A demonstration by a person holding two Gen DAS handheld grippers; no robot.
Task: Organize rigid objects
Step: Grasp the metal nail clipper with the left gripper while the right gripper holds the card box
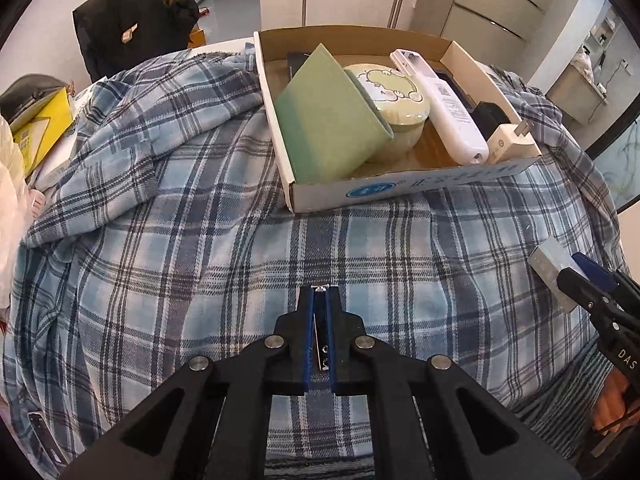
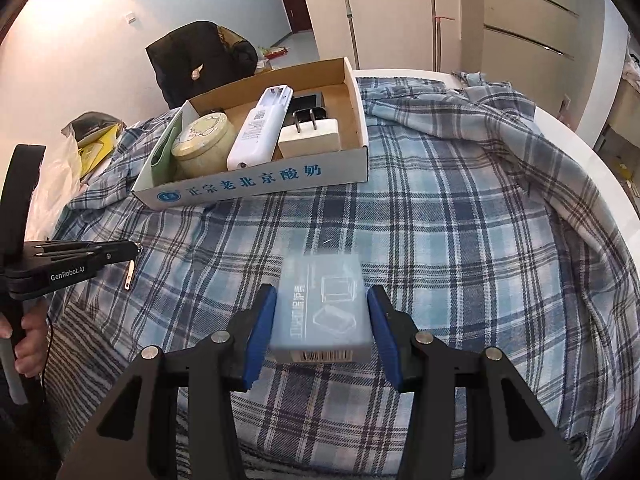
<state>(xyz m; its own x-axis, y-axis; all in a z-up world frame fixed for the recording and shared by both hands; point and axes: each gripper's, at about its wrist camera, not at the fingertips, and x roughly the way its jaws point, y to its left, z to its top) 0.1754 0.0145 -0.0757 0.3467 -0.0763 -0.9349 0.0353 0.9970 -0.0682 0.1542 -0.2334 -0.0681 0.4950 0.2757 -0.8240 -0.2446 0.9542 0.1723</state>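
With the cardboard box already part-filled, the left tool was clamped on nail clippers and the right tool on a pale case, both unboxed.

Bare plaid cloth before crowded box

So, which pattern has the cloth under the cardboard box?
Blue and white plaid cloth, clearest in the right wrist view.

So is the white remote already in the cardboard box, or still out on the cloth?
In. The white remote lies inside the cardboard box, propped between the round tin and the charger plug.
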